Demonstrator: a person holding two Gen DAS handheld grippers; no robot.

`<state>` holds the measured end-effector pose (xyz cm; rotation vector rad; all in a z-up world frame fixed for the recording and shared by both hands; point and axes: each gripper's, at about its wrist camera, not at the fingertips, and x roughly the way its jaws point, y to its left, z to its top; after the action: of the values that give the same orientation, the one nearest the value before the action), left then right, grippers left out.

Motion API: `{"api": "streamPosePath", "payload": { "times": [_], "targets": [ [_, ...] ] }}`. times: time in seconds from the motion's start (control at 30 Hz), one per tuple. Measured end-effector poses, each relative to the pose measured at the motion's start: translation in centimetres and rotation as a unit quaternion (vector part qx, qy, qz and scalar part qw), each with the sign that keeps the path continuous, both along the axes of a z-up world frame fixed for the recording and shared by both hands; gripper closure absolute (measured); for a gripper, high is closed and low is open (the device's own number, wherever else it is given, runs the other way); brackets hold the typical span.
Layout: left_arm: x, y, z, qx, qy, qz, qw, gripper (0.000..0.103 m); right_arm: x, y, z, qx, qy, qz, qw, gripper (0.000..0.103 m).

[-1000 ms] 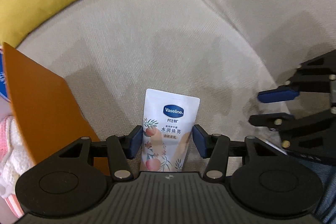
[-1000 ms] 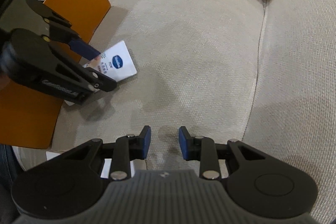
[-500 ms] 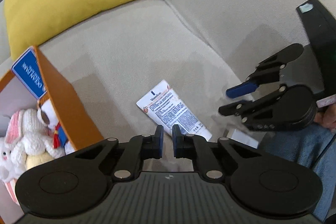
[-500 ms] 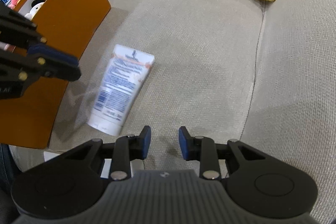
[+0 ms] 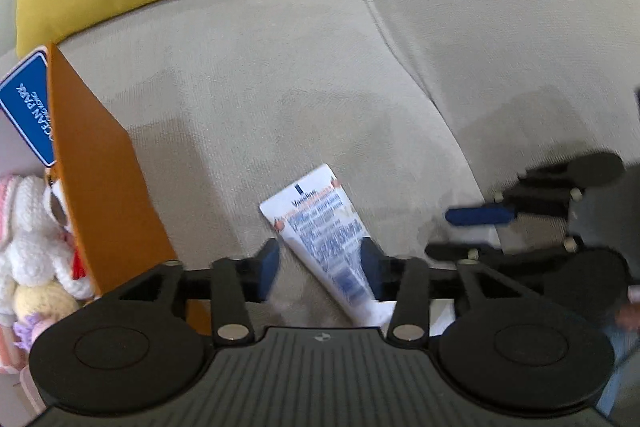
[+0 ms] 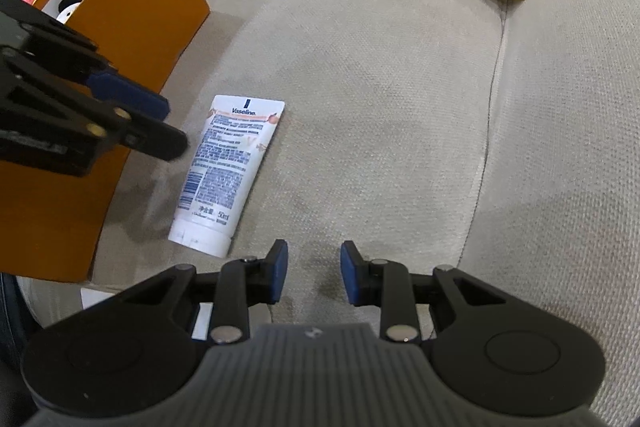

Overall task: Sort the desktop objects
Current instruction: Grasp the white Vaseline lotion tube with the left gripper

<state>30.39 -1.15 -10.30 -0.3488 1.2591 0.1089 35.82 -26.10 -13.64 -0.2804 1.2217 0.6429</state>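
Tube [image 6: 228, 171] lies flat near sofa's [image 6: 380, 87] front edge, beside orange box [image 6: 136, 27]. Left gripper [image 5: 318, 269] open, straddling tube, not touching it. Right gripper [image 6: 313, 271] open, empty. Step: pick-up; next, lower and close.

The left gripper [image 5: 318, 269] hovers low with its jaws spread apart, gripping nothing. The right gripper [image 6: 314, 273] sits beside it, just off to the right, jaws also parted and empty, fingers pointing forward.
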Motion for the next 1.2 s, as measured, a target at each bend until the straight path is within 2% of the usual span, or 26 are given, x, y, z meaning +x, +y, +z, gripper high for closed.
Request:
{"api": "streamPosePath", "payload": {
  "times": [0.07,0.2,0.23,0.27,0.3,0.4,0.5,0.73,0.8,0.87,1.03,1.2],
  "targets": [
    [0.6,0.2,-0.6,0.002,0.008,0.018,0.9998,0.048,0.3,0.3,0.3,0.018,0.008,-0.001,1.0,0.072],
    [1.7,0.7,-2.4,-0.011,0.033,0.051,0.9981,0.046,-0.1,1.7,0.8,0.025,-0.003,0.03,0.999,0.072],
    [1.9,0.8,-2.8,-0.012,0.038,0.055,0.9977,0.044,-0.1,1.9,0.8,0.024,-0.005,0.037,0.999,0.072],
    [1.9,0.8,-3.1,-0.015,0.038,0.061,0.9973,0.037,-0.2,2.2,0.8,0.02,-0.008,0.041,0.999,0.072],
    [2.0,1.0,-3.3,-0.019,0.036,0.067,0.9969,0.035,-0.2,2.4,0.7,0.016,-0.01,0.045,0.999,0.072],
    [2.2,1.0,-3.8,-0.024,0.036,0.071,0.9965,0.032,-0.1,2.5,0.3,0.005,-0.015,0.048,0.999,0.072],
    [2.1,0.4,-3.8,-0.01,0.028,0.06,0.9978,0.033,0.0,2.4,-0.2,0.0,-0.01,0.043,0.999,0.072],
    [0.8,0.3,-3.0,-0.009,0.002,0.051,0.9987,0.054,0.0,2.5,-0.4,0.002,-0.01,0.041,0.999,0.072],
    [0.3,0.2,-2.6,-0.01,-0.014,0.05,0.9986,0.077,-0.1,2.7,-0.4,0.001,-0.012,0.04,0.999,0.072],
    [0.5,0.2,-1.6,-0.02,-0.028,0.043,0.9985,0.085,-0.2,2.5,-0.3,0.0,-0.015,0.039,0.999,0.072],
    [-0.4,-0.5,-0.1,-0.013,-0.043,0.013,0.9989,0.086,-0.4,2.5,0.0,0.006,-0.019,0.039,0.999,0.072],
    [-0.8,-0.7,0.3,-0.02,-0.048,0.01,0.9986,0.086,-0.4,2.5,0.1,0.005,-0.023,0.043,0.999,0.072]
  ]
}}
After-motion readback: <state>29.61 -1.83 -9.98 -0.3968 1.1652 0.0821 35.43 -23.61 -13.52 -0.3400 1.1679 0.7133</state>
